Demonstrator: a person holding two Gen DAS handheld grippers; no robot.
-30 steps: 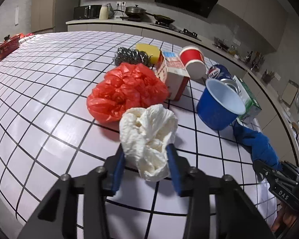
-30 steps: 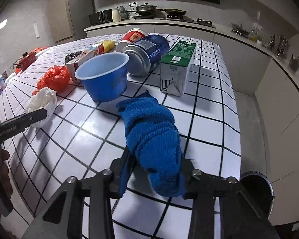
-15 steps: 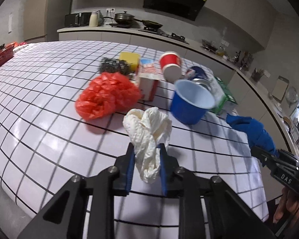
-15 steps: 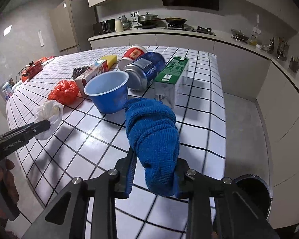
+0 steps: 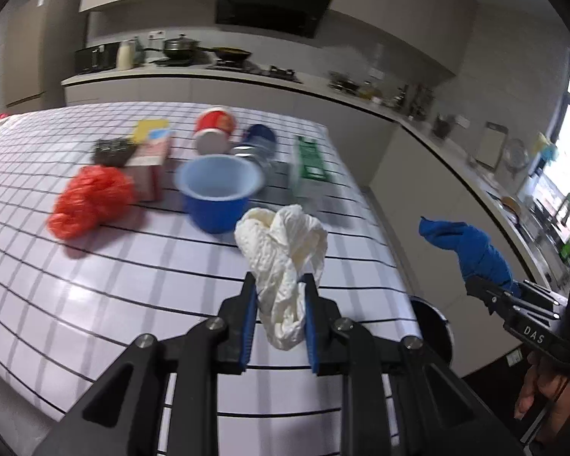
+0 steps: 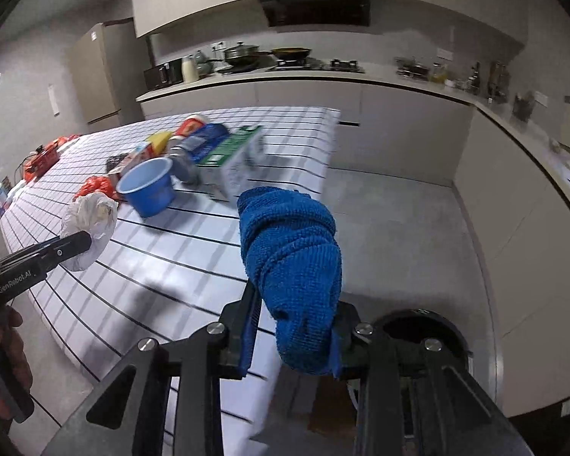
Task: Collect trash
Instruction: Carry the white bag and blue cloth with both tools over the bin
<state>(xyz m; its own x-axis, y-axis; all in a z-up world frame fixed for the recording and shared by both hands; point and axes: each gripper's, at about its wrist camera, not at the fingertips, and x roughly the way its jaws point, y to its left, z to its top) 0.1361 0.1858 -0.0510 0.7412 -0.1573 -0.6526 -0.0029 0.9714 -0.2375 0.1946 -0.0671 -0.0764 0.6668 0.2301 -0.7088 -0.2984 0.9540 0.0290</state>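
From my seat, the table [image 5: 95, 266] shows white with a grid of thin black lines. On it I see a glossy red plastic bag [image 5: 89, 199] left of the blue cup [image 5: 218, 193], whose inside looks paler blue. Behind the cup stand a red and white paper cup [image 5: 212, 131], a dark blue can [image 5: 260, 140] with a silver end, and a carton [image 5: 309, 159] with a green top and white sides. Left of the cup are a pink and white box [image 5: 152, 159], a yellow sponge [image 5: 150, 127] and a dark grey scourer [image 5: 110, 150]. The crumpled paper [image 5: 283, 250] is creamy white; the cloth [image 6: 292, 262] is deep blue. My gripper fingers [image 5: 249, 319] are black with blue pads.
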